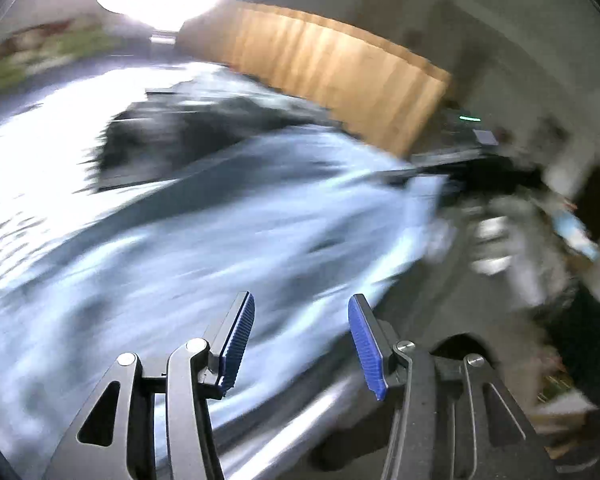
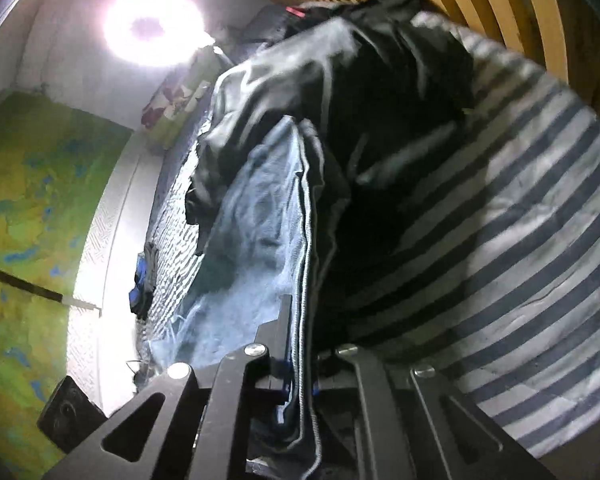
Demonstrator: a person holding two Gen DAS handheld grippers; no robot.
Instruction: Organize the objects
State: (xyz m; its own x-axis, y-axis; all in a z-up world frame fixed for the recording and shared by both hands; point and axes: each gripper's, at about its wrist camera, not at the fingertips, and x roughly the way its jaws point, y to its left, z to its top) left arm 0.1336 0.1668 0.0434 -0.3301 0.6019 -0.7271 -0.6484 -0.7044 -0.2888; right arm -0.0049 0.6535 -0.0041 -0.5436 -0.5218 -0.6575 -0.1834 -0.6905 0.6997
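The right gripper (image 2: pixel 300 364) has its fingers pinching the hem of the jeans (image 2: pixel 260 216), which lie on the striped bedspread (image 2: pixel 532 248) beside a black garment (image 2: pixel 392 100). The left gripper (image 1: pixel 300 340) hangs with fingers spread, empty. The thin hold on the seam could let the denim slip out if it is pulled.

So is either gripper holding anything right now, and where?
Right gripper grips the jeans by a seamed edge. Left gripper is open, empty.
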